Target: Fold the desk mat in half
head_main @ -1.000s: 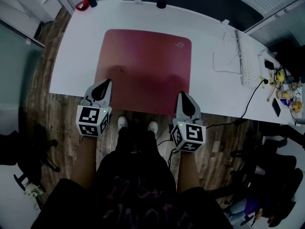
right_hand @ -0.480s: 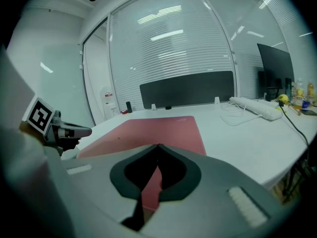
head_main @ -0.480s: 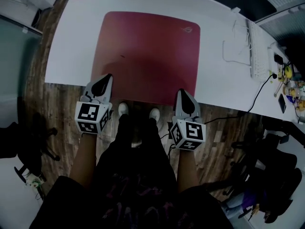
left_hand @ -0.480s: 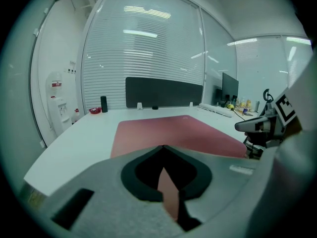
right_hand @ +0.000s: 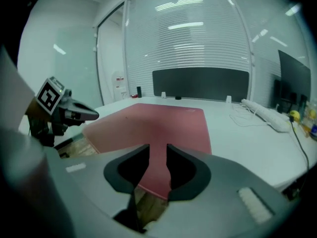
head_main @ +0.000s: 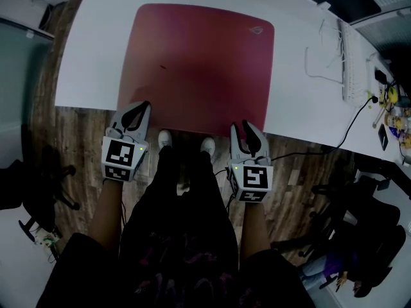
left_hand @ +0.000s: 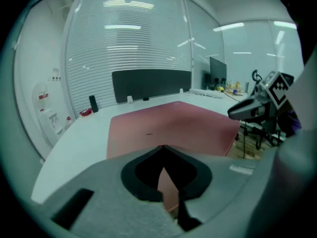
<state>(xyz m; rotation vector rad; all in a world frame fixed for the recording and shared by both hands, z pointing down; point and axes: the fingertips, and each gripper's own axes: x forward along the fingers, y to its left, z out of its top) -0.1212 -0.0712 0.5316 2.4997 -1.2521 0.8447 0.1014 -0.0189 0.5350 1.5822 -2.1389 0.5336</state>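
Note:
The red desk mat lies flat on the white desk, its near edge reaching the desk's front edge. My left gripper hovers at the mat's near left corner, shut, with nothing between its jaws. In the left gripper view the mat spreads out beyond the closed tips of the left gripper. My right gripper is at the near right corner and its jaws are opening. In the right gripper view the right gripper shows the mat through its gap, the pads not pressing on it.
A white keyboard with a coiled cable lies at the desk's right. A black cable hangs over the front edge. Small items crowd the far right. A dark panel stands along the desk's back. The person's shoes are below.
The right gripper's jaws have parted; before they were closed. Both grippers stay at the mat's near corners while the head view has shifted, the mat now sitting higher in the picture.

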